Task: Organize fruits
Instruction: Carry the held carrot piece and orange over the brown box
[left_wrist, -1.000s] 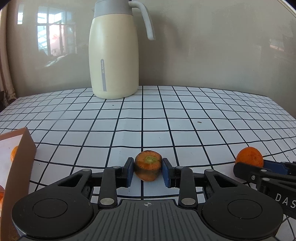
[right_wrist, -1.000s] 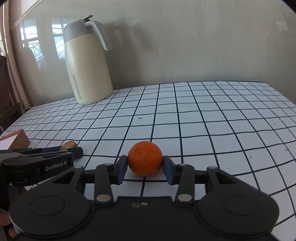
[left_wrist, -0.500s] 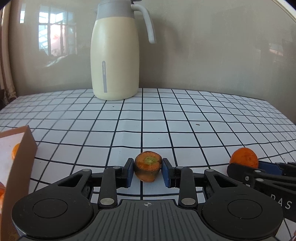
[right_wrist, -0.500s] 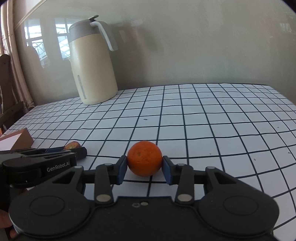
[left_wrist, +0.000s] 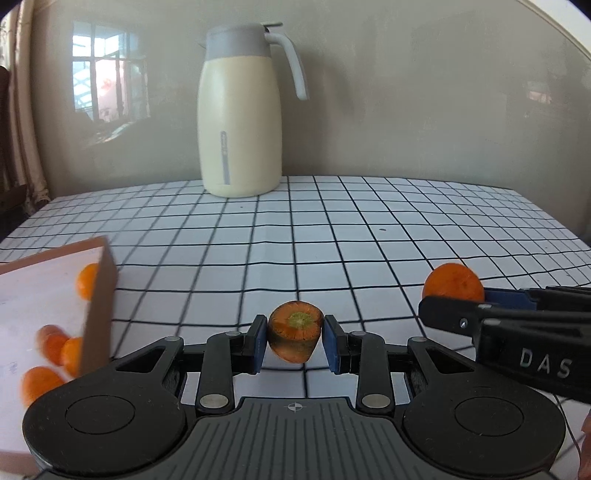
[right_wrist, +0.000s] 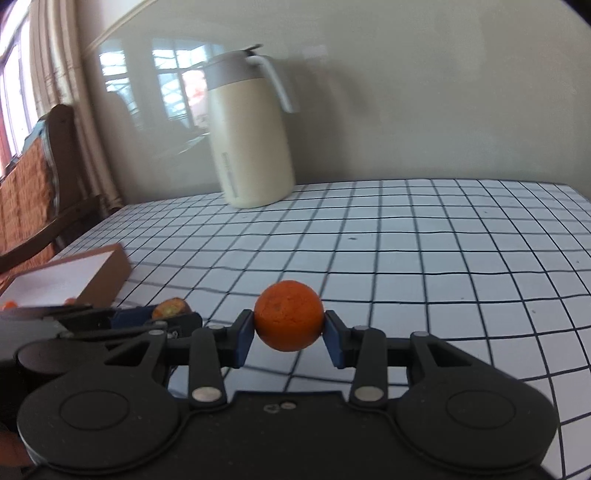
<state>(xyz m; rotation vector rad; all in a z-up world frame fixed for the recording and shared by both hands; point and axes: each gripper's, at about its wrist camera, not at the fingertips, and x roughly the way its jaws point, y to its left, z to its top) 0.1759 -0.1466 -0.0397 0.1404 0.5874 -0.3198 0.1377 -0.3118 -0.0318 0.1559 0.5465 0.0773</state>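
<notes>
My left gripper (left_wrist: 294, 341) is shut on a carrot (left_wrist: 294, 335), its cut top with a green core facing the camera, held just above the checked tablecloth. My right gripper (right_wrist: 289, 328) is shut on a round orange (right_wrist: 288, 320), also held above the cloth. In the left wrist view the right gripper and its orange (left_wrist: 453, 282) show at the right. In the right wrist view the left gripper with the carrot (right_wrist: 170, 308) shows at the left. An open brown box (left_wrist: 98, 306) with a white inside holds several orange fruits (left_wrist: 55, 347) at the left.
A cream thermos jug (left_wrist: 239, 122) with a grey lid stands at the back of the table by the wall. The box also shows in the right wrist view (right_wrist: 107, 275) at the left. A wooden chair (right_wrist: 37, 184) stands beyond the table's left edge.
Both grippers have lifted and swung left toward the box, each still holding its item. The box now fills more of the left wrist view, with more fruit inside showing.
</notes>
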